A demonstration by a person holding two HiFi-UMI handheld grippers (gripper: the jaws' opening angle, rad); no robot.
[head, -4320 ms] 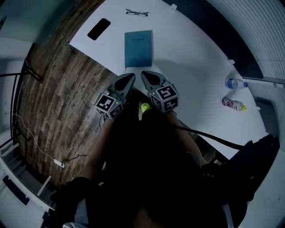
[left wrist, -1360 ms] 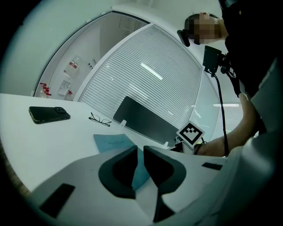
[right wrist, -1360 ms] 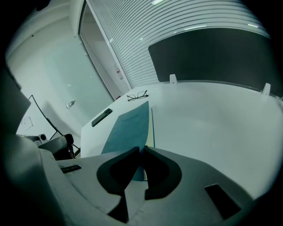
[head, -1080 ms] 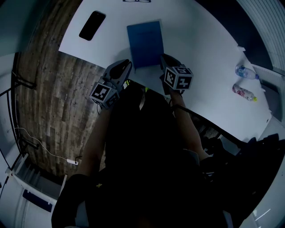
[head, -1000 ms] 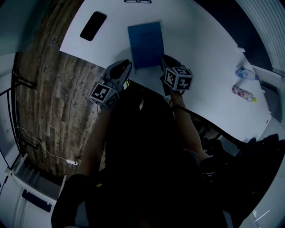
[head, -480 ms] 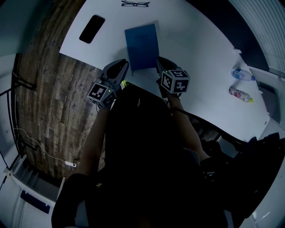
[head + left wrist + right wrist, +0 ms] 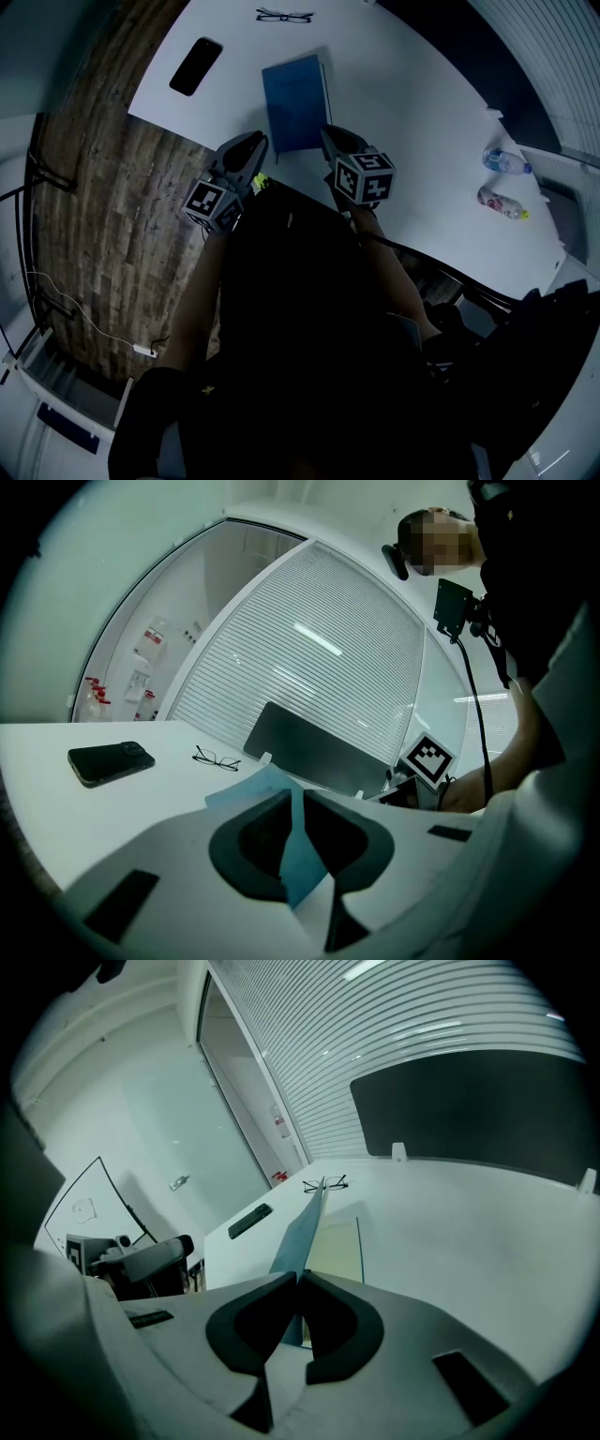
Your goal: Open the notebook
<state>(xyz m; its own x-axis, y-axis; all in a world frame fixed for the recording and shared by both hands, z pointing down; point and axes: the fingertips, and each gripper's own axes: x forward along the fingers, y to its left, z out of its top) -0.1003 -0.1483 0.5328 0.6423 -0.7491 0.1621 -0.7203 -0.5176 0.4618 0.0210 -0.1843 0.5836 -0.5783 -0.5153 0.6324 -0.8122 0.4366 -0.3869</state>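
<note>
On a white tabletop [image 7: 412,103], near the person's edge, lies a blue notebook [image 7: 293,98], seen from a head camera looking steeply down. A handheld gripper sits at each of its near corners.

The right gripper [image 7: 330,137] meets the notebook's near right corner. In the right gripper view, the jaws of this gripper [image 7: 298,1281] are pinching the edge of the front cover [image 7: 305,1227]. The cover stands up steeply, hinged along its left side. A pale page [image 7: 339,1251] shows flat beneath it.

The left gripper [image 7: 253,142] is just beside the notebook's near left corner. In the left gripper view, the jaws of this gripper [image 7: 292,799] are drawn nearly together, with only a thin slit between them. The notebook's blue [image 7: 258,785] shows above the jaws and through the slit. Whether the jaws touch the notebook cannot be told.

Farther along the tabletop, a black phone [image 7: 196,66] lies to the left of the notebook. A pair of glasses [image 7: 284,15] rests beyond it, near the far edge. Two plastic bottles lie well apart from the notebook on the right, one [image 7: 500,159] beyond the other [image 7: 500,201]. A wooden floor [image 7: 103,187] shows to the left of the tabletop.
</note>
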